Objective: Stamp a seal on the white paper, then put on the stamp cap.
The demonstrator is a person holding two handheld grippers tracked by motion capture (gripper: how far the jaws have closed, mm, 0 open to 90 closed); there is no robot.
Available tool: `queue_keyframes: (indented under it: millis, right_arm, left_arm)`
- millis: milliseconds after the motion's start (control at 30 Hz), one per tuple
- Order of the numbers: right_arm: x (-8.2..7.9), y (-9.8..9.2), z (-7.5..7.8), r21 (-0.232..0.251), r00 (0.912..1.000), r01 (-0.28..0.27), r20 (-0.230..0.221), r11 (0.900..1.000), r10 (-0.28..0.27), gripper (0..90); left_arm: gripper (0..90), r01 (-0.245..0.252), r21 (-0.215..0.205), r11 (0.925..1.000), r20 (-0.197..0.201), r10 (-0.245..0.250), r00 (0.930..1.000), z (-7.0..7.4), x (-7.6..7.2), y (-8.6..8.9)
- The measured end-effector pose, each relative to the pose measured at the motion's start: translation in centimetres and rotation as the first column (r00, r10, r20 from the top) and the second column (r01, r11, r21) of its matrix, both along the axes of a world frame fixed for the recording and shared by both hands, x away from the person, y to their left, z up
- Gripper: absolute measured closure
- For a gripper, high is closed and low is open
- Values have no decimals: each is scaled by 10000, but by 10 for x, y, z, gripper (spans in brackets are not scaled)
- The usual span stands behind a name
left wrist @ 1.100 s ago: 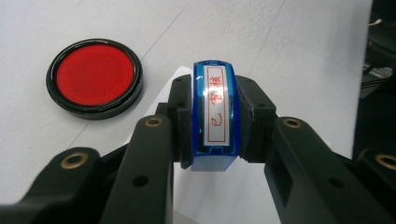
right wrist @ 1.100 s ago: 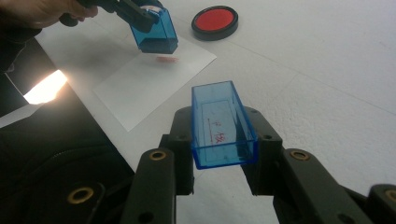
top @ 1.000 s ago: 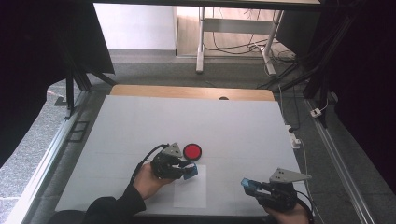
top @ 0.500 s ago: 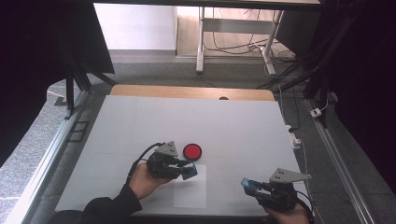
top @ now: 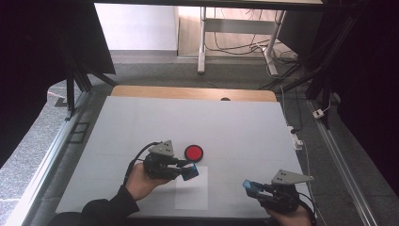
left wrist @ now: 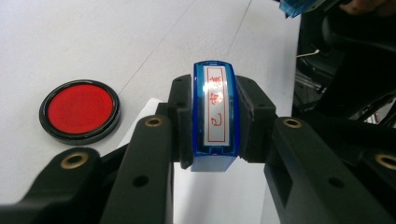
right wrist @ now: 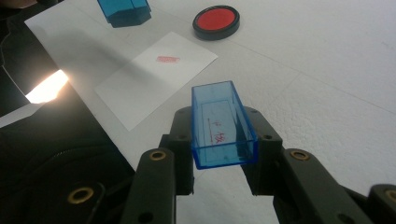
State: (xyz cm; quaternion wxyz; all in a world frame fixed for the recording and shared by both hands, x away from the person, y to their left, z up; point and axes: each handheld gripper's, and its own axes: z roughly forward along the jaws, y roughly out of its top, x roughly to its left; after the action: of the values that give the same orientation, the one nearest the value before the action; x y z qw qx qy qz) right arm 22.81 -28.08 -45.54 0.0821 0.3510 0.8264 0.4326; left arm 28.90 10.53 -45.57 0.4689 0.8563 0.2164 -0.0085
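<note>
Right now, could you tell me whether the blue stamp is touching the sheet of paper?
Apart. The right gripper view shows the blue stamp hanging clear above the sheet of paper, with the red print uncovered.

The stamp (left wrist: 213, 116) is clear blue with a white face, a red frame and red signs. Its cap (right wrist: 223, 125) is clear blue too. The ink pad (left wrist: 80, 110) is bright red in a black ring. The paper (right wrist: 156, 77) is white with a small red mark (right wrist: 167, 59). The table (top: 244, 122) is pale grey.

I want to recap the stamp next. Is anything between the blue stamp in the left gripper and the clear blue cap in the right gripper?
Nothing visible. The blue rectangular stamp in the left gripper and the clear blue plastic cap in the right gripper are separated by bare white table and a corner of the white paper sheet.
</note>
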Motion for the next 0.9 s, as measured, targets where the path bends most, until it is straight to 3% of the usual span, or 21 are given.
queue_keyframes:
  millis: [233, 900]
  right_arm:
    - [0, 0, 0, -17, 10000, -17, -18, 10000, 17, 677]
    - [2, 8, 3, 169, 9998, -155, 157, 9997, 152, 677]
  left_arm:
    - [703, -41, -329, 9995, 53, 43, 10000, 7, 0, 7]
    - [703, 174, -552, 9983, 317, -157, 9994, 16, -1, 12]
